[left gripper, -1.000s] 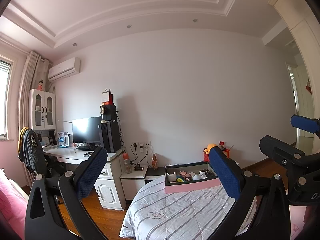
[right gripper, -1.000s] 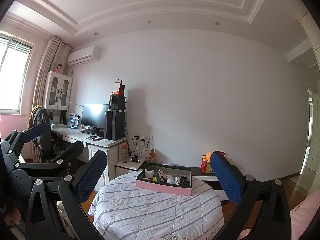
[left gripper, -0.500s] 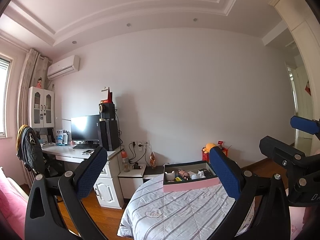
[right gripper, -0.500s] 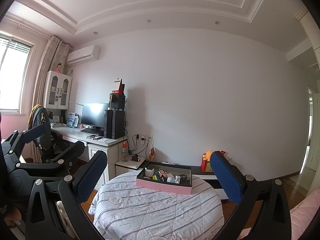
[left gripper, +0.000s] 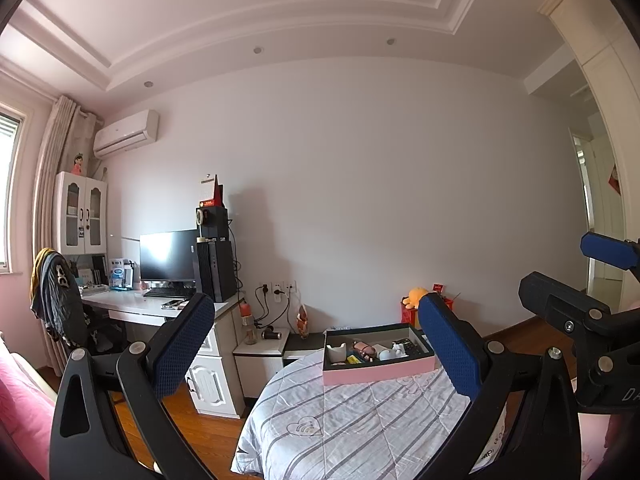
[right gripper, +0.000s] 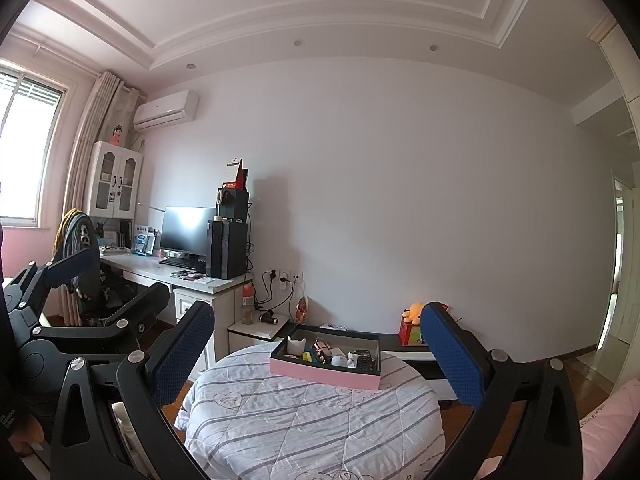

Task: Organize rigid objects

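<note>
Left gripper [left gripper: 316,344] and right gripper [right gripper: 318,350] both wide apart, holding nothing. Pink box [right gripper: 324,372] of small items sits on quilted tabletop [right gripper: 312,420], well ahead.

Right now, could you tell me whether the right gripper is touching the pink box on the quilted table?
Apart. In the right wrist view, the right gripper is open and empty, with striped quilt showing between its fingers and the pink box farther back.

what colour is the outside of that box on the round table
Pink outside, dark inside; clearest in the right wrist view.
</note>
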Action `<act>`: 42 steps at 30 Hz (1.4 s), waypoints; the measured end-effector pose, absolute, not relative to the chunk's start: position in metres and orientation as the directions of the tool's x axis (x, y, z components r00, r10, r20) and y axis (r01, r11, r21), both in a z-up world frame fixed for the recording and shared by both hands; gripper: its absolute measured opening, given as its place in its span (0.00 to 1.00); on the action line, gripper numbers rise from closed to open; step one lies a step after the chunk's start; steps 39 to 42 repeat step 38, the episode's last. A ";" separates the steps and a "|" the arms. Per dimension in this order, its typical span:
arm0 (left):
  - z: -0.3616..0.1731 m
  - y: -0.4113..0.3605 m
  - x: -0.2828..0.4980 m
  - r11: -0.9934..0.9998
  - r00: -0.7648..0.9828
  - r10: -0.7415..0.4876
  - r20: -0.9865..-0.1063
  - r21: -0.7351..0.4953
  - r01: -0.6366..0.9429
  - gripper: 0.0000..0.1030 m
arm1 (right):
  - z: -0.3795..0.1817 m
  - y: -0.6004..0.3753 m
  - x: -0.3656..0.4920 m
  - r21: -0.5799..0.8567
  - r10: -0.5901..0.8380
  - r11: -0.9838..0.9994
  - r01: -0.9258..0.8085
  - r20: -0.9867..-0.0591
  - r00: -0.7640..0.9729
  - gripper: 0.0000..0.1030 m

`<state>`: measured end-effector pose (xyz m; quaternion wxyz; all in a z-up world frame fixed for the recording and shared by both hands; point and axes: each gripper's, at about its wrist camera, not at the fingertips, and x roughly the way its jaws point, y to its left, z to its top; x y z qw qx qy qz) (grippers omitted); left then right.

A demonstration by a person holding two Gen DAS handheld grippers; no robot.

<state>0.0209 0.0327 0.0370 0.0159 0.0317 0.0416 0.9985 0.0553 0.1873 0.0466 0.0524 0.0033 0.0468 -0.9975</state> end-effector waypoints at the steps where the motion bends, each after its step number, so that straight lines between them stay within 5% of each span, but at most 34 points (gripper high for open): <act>1: 0.037 0.033 0.021 -0.996 -0.997 0.035 0.062 0.084 -0.030 1.00 | 0.047 0.187 0.055 -0.093 -0.105 -0.990 0.105 -0.011 -0.994 1.00; 42: 0.038 0.029 0.024 -0.996 -0.997 0.038 0.067 0.086 -0.033 1.00 | 0.050 0.189 0.055 -0.091 -0.103 -0.990 0.104 -0.015 -0.995 1.00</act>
